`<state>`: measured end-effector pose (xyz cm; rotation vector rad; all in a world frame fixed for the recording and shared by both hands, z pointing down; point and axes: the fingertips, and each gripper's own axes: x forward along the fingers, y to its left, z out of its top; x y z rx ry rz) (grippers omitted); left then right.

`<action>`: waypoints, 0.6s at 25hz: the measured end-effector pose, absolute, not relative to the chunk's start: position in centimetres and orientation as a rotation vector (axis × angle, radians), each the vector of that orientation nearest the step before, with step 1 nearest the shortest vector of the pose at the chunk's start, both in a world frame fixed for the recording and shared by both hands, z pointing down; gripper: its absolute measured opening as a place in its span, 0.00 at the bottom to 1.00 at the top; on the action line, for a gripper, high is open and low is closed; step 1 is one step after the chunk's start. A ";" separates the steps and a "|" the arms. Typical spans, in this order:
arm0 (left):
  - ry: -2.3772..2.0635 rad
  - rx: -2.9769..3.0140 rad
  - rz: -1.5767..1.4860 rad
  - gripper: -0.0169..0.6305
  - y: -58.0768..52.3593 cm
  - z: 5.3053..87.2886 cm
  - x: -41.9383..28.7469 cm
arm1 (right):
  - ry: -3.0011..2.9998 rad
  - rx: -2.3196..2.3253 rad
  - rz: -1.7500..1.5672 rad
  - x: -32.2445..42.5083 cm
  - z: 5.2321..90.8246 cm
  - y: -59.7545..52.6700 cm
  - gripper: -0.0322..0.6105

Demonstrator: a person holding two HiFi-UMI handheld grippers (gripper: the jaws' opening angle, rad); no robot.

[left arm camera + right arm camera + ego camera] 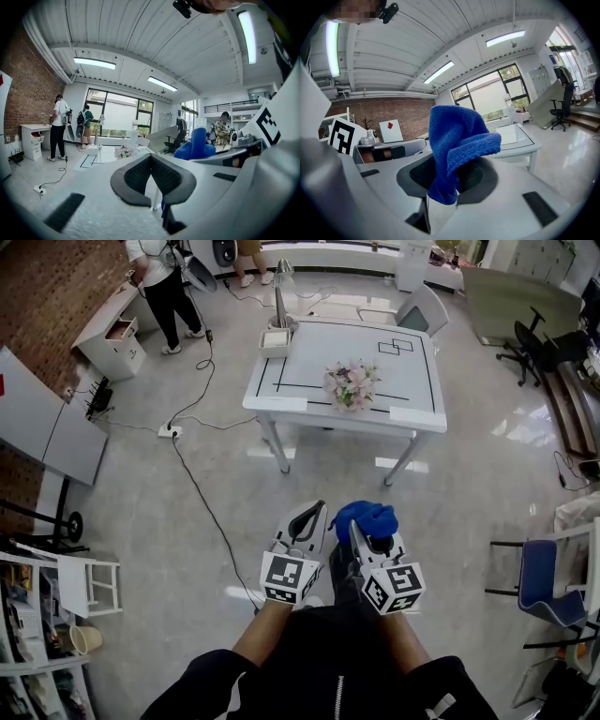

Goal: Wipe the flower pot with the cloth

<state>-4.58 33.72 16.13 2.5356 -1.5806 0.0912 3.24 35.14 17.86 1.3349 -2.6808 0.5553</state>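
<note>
Both tools are held side by side, low before the body on bare forearms and pointed forward, the left tool (312,514) being kept with jaws pressed together on nothing and the right tool (367,535) clamped on a cloth (454,140).

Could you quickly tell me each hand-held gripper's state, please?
Left hand-held gripper: closed, empty.
Right hand-held gripper: closed on the blue cloth.

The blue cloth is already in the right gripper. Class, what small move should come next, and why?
Probably step toward the white table and carry the right gripper forward: its jaws are shut on the blue cloth, yet the flower pot stands on the table far ahead, untouched. The left gripper is shut and empty.
</note>
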 end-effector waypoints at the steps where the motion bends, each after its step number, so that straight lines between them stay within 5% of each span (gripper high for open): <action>1: -1.584 2.534 0.095 0.04 32.2 16.1 -4.7 | -2.683 1.327 0.565 3.1 18.0 33.5 0.21; 15: -1.608 2.462 0.103 0.04 11.5 18.2 -3.8 | -2.645 1.258 0.682 5.1 20.5 13.1 0.21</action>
